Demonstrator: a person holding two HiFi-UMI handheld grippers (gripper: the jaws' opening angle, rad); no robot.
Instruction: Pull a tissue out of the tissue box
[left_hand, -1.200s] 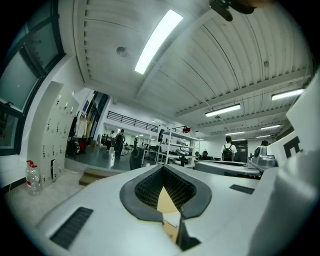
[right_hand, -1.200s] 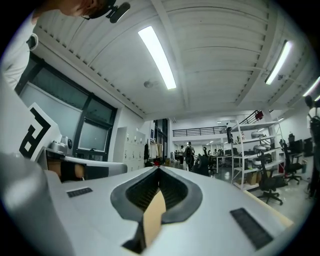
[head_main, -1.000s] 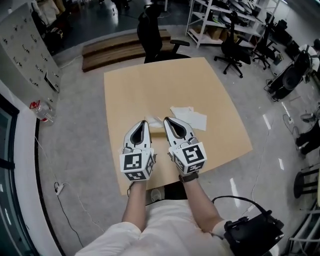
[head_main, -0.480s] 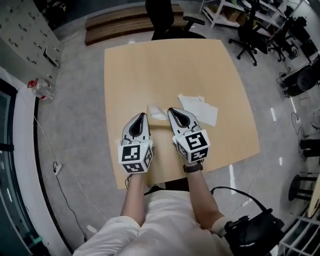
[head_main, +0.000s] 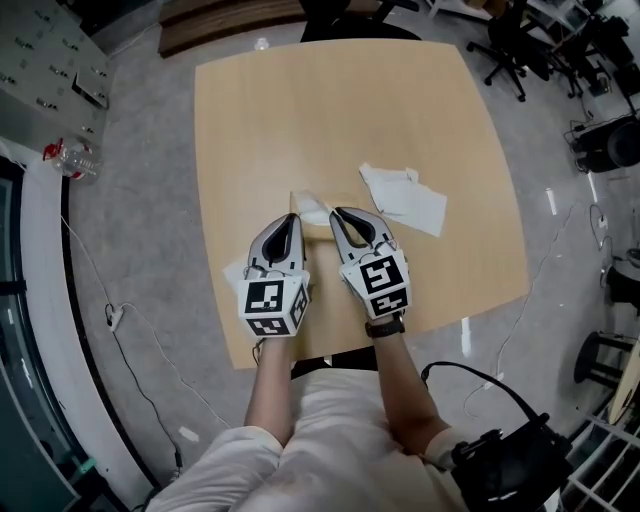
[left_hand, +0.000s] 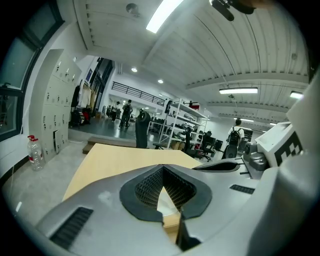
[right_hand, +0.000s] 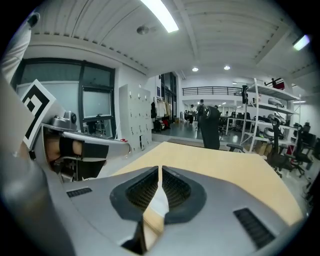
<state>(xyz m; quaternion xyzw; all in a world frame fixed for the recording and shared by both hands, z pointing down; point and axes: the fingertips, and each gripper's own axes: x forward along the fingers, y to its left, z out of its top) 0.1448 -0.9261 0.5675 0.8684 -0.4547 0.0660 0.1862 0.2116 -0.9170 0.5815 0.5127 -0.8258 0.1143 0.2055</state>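
Observation:
A low tan tissue box (head_main: 320, 231) lies on the light wooden table (head_main: 300, 110), with a white tissue (head_main: 313, 209) sticking up from its top. My left gripper (head_main: 291, 220) and right gripper (head_main: 339, 214) hover side by side at the box's near end, both shut with nothing in them. In the left gripper view the closed jaws (left_hand: 162, 168) frame the white tissue (left_hand: 165, 200) and the box (left_hand: 171, 222) just below. The right gripper (right_hand: 160, 169) looks down on the same tissue (right_hand: 159, 202).
Loose white tissues (head_main: 405, 198) lie on the table right of the box, and another (head_main: 236, 273) shows under my left gripper. An office chair (head_main: 345, 15) stands at the table's far edge. A bottle (head_main: 68, 158) and a cable (head_main: 115, 318) lie on the floor at left.
Both grippers have sunk and moved forward together until their tips are over the box's near end. The head camera now looks more steeply down on the table.

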